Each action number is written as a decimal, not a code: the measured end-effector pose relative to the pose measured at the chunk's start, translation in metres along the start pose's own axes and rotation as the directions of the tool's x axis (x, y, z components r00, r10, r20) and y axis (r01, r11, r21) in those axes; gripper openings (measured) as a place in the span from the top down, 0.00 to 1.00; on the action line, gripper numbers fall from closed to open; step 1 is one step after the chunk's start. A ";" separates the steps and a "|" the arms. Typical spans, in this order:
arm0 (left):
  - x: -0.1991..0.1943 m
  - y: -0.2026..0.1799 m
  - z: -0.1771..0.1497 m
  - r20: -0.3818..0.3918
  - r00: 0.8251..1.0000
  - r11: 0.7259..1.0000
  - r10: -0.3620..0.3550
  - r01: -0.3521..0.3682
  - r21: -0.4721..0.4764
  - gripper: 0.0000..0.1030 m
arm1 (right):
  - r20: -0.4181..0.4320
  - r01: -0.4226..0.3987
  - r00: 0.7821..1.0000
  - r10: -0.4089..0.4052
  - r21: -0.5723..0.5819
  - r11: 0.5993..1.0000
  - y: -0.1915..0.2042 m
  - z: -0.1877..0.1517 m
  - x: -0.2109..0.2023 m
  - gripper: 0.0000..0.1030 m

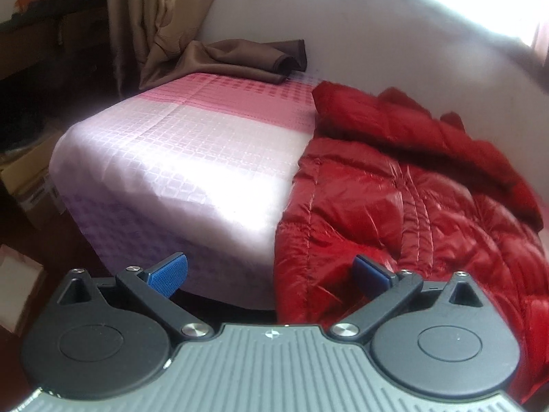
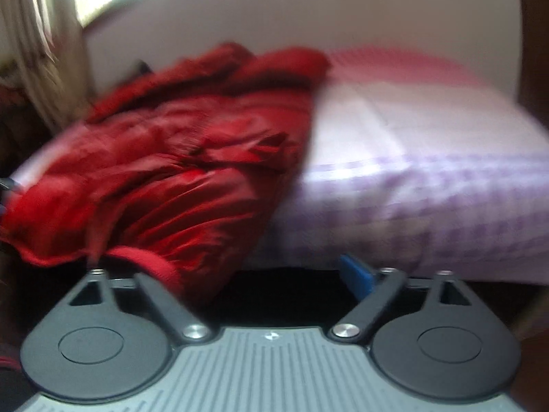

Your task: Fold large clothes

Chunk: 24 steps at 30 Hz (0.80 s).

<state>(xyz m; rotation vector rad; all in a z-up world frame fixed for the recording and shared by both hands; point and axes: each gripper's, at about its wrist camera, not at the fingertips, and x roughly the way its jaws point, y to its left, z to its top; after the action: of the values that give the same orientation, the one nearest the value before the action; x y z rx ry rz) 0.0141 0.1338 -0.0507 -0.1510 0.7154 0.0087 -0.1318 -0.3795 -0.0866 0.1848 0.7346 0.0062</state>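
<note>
Pink checkered bed (image 1: pixel 178 158), red puffer jacket (image 1: pixel 411 206) at 2 o'clock of left gripper (image 1: pixel 271 274), nearer right gripper (image 2: pixel 260 274); both spread wide, empty

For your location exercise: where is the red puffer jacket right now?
The red puffer jacket lies on the pink checked bedspread, right side in the left wrist view, draping over the near edge.

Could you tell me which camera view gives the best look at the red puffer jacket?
The left wrist view: the red puffer jacket is sharp there, quilting visible. The right wrist view shows it blurred, draped over the bed edge.
</note>
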 end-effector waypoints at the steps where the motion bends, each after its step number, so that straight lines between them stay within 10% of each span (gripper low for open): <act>1: 0.002 -0.001 0.000 -0.001 1.000 1.000 0.002 -0.002 0.006 0.02 | 0.012 0.031 0.999 -0.030 -0.018 0.999 0.003 0.002 0.000 0.05; 14: 0.003 -0.007 -0.012 -0.010 0.999 0.998 -0.040 0.041 0.046 0.01 | -0.192 -0.158 0.960 0.204 0.231 0.960 -0.042 -0.039 -0.006 0.02; 17: 0.001 -0.002 -0.017 -0.019 0.997 0.996 -0.080 0.081 0.042 0.01 | -0.034 -0.171 0.980 0.194 0.341 0.924 -0.068 -0.037 -0.029 0.02; 20: 0.004 0.010 -0.022 -0.047 0.989 0.990 -0.141 0.141 -0.003 0.01 | 0.151 -0.331 0.944 0.295 0.428 0.841 -0.078 -0.037 -0.046 0.00; 24: 0.013 0.026 -0.028 -0.063 0.976 0.977 -0.207 0.203 -0.062 0.01 | 0.187 -0.342 0.938 0.291 0.372 0.863 -0.062 -0.029 -0.031 0.00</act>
<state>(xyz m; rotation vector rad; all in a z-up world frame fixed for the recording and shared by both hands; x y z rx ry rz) 0.0039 0.1553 -0.0832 -0.2783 0.7662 -0.1750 -0.1779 -0.4383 -0.0975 0.6943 0.5657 0.1590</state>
